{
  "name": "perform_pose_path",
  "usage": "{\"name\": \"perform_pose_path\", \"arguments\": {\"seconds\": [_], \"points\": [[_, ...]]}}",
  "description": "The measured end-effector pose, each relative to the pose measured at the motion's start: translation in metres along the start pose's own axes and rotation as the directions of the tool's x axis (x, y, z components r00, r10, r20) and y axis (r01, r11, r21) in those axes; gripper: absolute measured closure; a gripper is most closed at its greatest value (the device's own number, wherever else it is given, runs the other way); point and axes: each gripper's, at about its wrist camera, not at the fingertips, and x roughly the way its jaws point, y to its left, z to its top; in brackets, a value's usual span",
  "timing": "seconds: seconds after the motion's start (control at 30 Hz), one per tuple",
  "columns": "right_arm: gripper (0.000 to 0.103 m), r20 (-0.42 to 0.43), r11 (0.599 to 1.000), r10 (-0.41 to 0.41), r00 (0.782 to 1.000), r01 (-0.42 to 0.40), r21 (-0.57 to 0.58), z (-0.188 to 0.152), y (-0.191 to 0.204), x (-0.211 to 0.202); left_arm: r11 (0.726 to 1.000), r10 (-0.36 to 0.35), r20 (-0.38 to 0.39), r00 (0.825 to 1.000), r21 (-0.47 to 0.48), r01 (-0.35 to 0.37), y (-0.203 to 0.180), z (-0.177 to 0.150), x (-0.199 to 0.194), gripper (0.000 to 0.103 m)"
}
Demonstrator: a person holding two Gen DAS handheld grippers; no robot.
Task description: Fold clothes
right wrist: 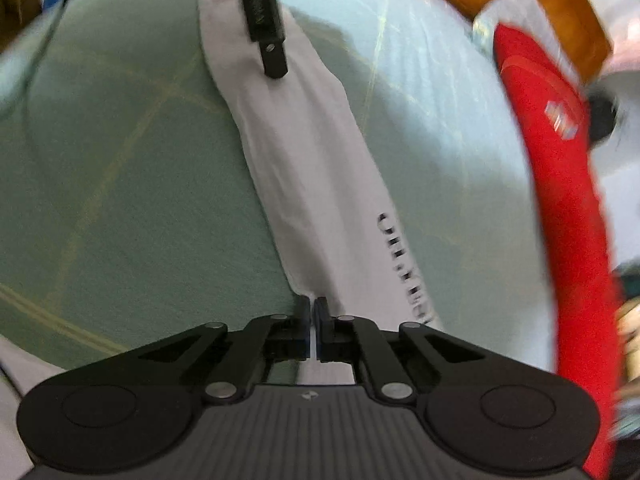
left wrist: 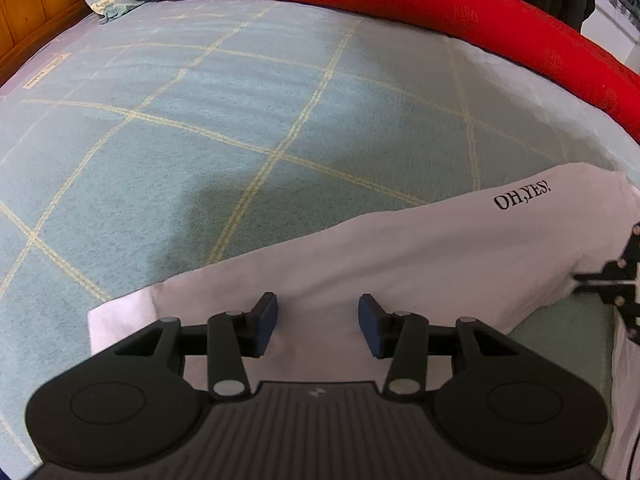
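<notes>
Plainly the white garment (left wrist: 400,256) is lying folded into a long strip on the bed (left wrist: 200,140), just ahead of both grippers. It is looking light, soft and limp, so its ends are the places to pinch. The left gripper (left wrist: 318,322) is hanging apart over one end; the right gripper (right wrist: 313,312) is sitting together at the other end's edge, apparently nipping cloth. Black lettering is reading "OH,YES!" (left wrist: 522,197).

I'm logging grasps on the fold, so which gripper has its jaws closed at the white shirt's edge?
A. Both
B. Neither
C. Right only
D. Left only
C. The right gripper has its jaws pressed together at the white shirt's edge, while the left gripper hovers over the shirt with a clear gap between its blue pads.
</notes>
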Motion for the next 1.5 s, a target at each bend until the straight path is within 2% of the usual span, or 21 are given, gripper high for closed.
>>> {"name": "perform_pose_path", "arguments": {"seconds": [0.17,0.3,0.43,0.53,0.67,0.77,0.83,0.97,1.23,1.33,1.4,1.47,1.5], "points": [[0.097,0.012,0.963,0.188,0.982,-0.187,0.194,-0.008,-0.022,-0.008,0.998,0.058,-0.007,0.998,0.007,-0.058,0.002,-0.001,-0.007,0.057],[0.092,0.055,0.928,0.214,0.975,-0.221,0.299,-0.011,-0.03,-0.015,0.999,0.007,0.049,0.999,0.034,-0.009,-0.008,-0.001,-0.021,0.057],[0.091,0.135,0.894,0.207,0.969,-0.243,0.377,-0.006,-0.037,-0.02,0.984,-0.044,0.038,0.998,0.173,0.037,-0.033,-0.007,-0.02,0.054],[0.091,0.131,0.912,0.181,0.975,-0.216,0.349,0.005,-0.027,-0.014,0.977,-0.006,0.034,0.999,0.212,-0.002,-0.04,-0.014,-0.019,0.055],[0.089,0.15,0.961,0.159,0.976,-0.188,0.201,0.015,-0.007,-0.014,0.988,-0.026,0.028,0.999,0.156,0.022,-0.028,-0.016,-0.025,0.055],[0.087,0.16,0.989,0.12,0.98,-0.132,0.066,0.02,0.01,-0.011,0.99,-0.041,0.018,0.999,0.135,0.038,-0.022,-0.018,-0.024,0.055],[0.085,0.178,0.994,0.109,0.978,-0.109,-0.009,0.025,0.015,-0.007,0.99,-0.05,0.019,0.999,0.131,0.047,-0.022,-0.018,-0.025,0.055],[0.084,0.187,0.993,0.104,0.977,-0.093,-0.071,0.033,0.016,0.005,0.99,-0.068,0.022,0.997,0.122,0.065,-0.021,-0.019,-0.025,0.055],[0.082,0.151,0.987,0.138,0.979,-0.122,-0.109,0.041,0.007,0.029,0.989,-0.094,-0.002,0.996,0.116,0.094,-0.021,-0.024,-0.02,0.055],[0.082,0.141,0.985,0.163,0.976,-0.153,-0.077,0.043,-0.001,0.036,0.989,-0.098,-0.003,0.995,0.114,0.098,-0.02,-0.025,-0.021,0.055],[0.094,0.137,0.985,0.17,0.976,-0.169,-0.016,0.045,-0.008,0.036,0.988,-0.101,0.004,0.995,0.115,0.099,-0.019,-0.025,-0.023,0.055],[0.095,0.135,0.971,0.224,0.965,-0.232,0.054,0.049,-0.016,0.032,0.987,-0.097,-0.005,0.995,0.126,0.097,-0.018,-0.025,-0.023,0.054],[0.095,0.141,0.947,0.292,0.946,-0.306,0.095,0.05,-0.022,0.03,0.988,-0.068,-0.02,0.997,0.139,0.07,-0.017,-0.027,-0.02,0.054]]}}
